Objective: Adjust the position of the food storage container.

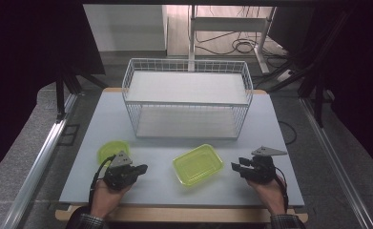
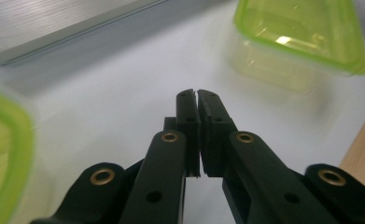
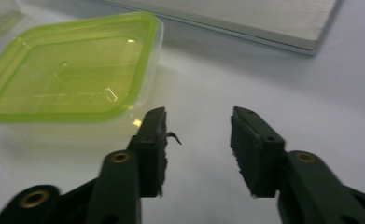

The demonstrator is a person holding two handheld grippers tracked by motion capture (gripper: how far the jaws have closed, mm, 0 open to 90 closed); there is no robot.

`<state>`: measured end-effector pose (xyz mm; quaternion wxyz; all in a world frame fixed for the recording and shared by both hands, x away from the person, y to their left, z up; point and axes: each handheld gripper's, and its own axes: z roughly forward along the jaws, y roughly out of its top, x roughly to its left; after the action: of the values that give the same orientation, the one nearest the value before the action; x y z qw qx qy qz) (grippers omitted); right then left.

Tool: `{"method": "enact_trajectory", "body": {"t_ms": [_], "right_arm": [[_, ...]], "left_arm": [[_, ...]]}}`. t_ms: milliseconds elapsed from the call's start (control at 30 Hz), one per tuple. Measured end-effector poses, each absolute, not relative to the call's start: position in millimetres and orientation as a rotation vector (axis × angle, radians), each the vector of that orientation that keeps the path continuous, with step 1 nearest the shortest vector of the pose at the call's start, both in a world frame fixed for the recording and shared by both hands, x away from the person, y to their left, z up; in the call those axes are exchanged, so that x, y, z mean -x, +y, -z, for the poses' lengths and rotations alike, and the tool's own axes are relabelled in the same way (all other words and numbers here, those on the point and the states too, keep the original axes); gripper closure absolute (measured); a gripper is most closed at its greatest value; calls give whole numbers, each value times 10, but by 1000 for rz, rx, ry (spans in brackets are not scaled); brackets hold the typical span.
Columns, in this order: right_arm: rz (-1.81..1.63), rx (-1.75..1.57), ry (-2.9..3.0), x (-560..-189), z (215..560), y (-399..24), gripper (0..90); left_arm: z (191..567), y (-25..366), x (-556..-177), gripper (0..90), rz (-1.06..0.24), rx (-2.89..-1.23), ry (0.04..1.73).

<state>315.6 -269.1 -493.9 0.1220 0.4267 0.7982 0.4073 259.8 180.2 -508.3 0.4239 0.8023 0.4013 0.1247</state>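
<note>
At a pale grey bench with a wooden edge, we hold a claw in each hand over its near side. Our left claw has its jaws pressed together with nothing between them; our right claw has its jaws parted, nothing between them. The rectangular green-lidded plastic container sits on the bench between the two claws, touched by neither; in the right gripper view it lies just beyond the jaws. A round green-lidded container rests just behind the left claw. Farther back stands a white wire two-tier rack with flat shelf boards. Beyond the bench, we see grey carpet, cables on the floor, a white desk frame and dark tripod legs.
</note>
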Motion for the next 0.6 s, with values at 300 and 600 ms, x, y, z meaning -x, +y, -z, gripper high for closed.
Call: {"method": "enact_trajectory", "body": {"t_ms": [300, 600], "right_arm": [[-1100, -1106, 2445, -3394, 4869, -2381, 843], [-1058, -1057, 2514, -3474, 4960, -2234, 888]], "left_arm": [[5141, 1575, -2639, 877, -282, -2044, 964], [5176, 1486, -2615, 872, -274, -2089, 934]]}}
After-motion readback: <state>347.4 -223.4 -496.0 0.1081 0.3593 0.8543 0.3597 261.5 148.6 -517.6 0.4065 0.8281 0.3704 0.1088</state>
